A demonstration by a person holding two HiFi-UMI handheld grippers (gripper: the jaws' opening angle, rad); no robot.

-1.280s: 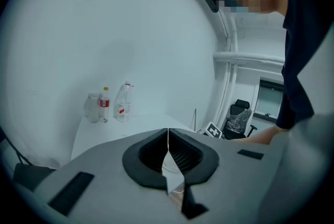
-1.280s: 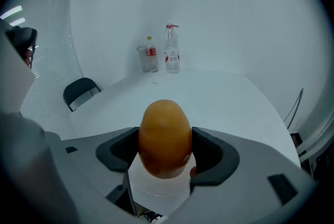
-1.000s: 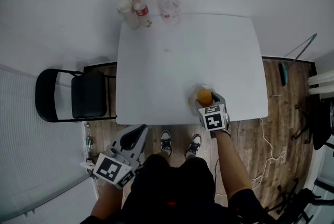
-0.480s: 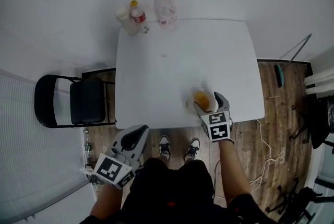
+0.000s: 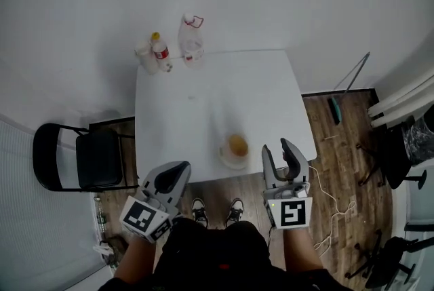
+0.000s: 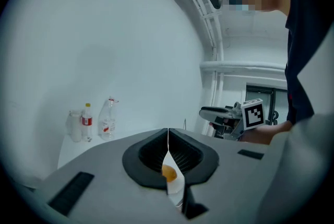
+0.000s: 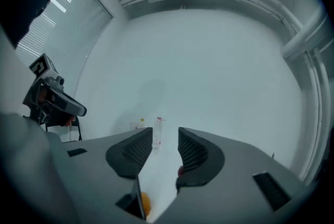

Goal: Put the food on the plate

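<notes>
An orange round piece of food lies on a small pale plate near the white table's front edge. My right gripper hangs just right of the plate, drawn back past the table edge. Its jaws are closing with a clear gap and nothing between them. The right gripper view shows the right gripper empty, with the food low and left of it. My left gripper stays shut and empty in front of the table, left of the plate. Through the left gripper I glimpse the food on the plate.
Plastic bottles and a larger clear bottle stand at the white table's far left corner. A black folding chair stands left of the table. A cable lies on the wooden floor to the right.
My right gripper has let go of the orange food and pulled back towards me. The food stays on the plate. The left gripper has hardly moved.
</notes>
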